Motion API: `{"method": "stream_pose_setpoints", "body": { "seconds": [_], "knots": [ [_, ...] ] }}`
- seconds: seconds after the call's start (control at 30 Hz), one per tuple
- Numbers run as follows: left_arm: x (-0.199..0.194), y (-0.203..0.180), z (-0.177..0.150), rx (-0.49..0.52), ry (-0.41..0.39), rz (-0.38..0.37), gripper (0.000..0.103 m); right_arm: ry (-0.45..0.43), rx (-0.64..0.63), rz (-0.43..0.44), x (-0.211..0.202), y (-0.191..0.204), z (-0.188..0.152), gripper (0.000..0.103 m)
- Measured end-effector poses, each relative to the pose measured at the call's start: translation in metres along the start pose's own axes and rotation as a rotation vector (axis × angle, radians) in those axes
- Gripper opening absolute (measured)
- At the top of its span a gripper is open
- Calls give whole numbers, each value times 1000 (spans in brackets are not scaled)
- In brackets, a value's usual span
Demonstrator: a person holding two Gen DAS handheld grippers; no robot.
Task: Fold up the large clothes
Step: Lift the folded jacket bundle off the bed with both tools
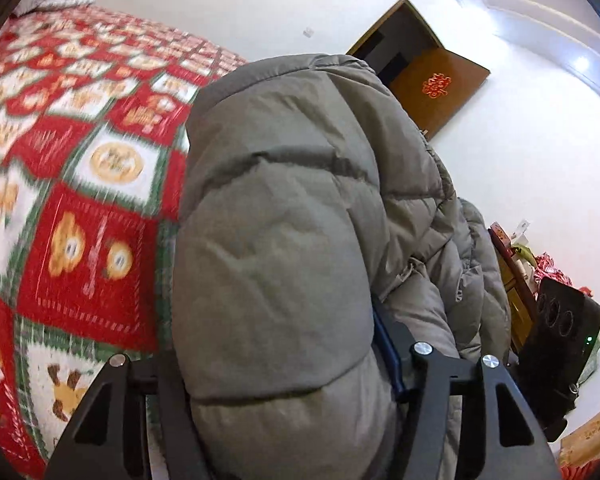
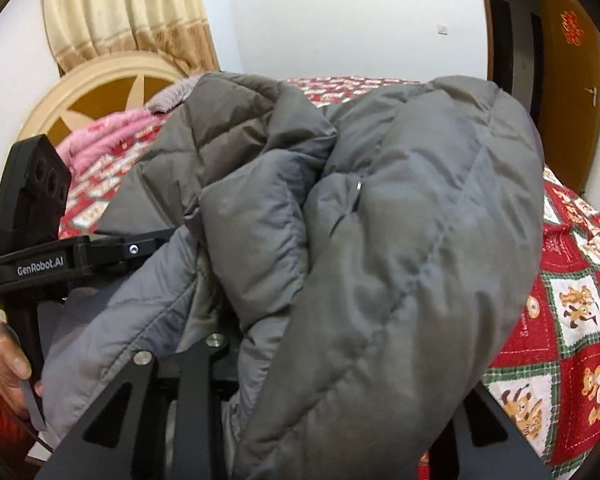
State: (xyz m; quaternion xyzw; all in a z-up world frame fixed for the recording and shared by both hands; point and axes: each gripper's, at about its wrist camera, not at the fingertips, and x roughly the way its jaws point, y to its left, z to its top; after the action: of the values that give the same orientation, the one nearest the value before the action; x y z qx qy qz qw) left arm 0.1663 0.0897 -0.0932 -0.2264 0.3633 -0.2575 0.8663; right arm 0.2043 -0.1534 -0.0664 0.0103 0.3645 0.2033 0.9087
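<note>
A grey quilted puffer jacket [image 1: 284, 240], matte and billowy, is bunched between both tools above a red, white and green patchwork quilt [image 1: 80, 184]. The left gripper [image 1: 276, 364] and right gripper [image 2: 340, 360] each clamp jacket folds. Only the right view shows a curtain [image 2: 128, 12], a star-panelled headboard [image 2: 100, 92] and the lettering "GenRobot.AI"; only the left shows the ceiling.

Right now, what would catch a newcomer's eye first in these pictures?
A puffy grey down jacket fills the middle of both views, bunched between each tool's fingers. Behind it spreads a red patchwork quilt with cartoon animals, covering the bed. A brown door with a red ornament stands open beyond.
</note>
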Motion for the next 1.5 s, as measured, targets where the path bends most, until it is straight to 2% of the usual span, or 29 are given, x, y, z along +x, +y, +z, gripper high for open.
{"method": "stream_pose_setpoints", "body": {
  "seconds": [0.13,0.33,0.5,1.1,1.2,1.43,1.5],
  "knots": [
    [6,-34,16,68,-6,28,60,-47,61,6,-21,-21,-1,35],
    [41,-77,33,165,21,80,60,-82,186,-8,-44,-58,-9,35],
    [56,-95,24,192,68,61,59,-89,259,-54,-64,-76,-24,35],
    [112,-161,26,190,154,-67,59,-141,274,-228,-118,-110,-22,35],
    [125,-169,25,188,174,-79,59,-140,278,-251,-118,-108,-20,35],
    [145,-180,27,174,199,-91,59,-130,256,-297,-80,-65,10,35],
    [152,-182,30,166,200,-92,59,-127,241,-309,-76,-64,16,35]
  ]
}}
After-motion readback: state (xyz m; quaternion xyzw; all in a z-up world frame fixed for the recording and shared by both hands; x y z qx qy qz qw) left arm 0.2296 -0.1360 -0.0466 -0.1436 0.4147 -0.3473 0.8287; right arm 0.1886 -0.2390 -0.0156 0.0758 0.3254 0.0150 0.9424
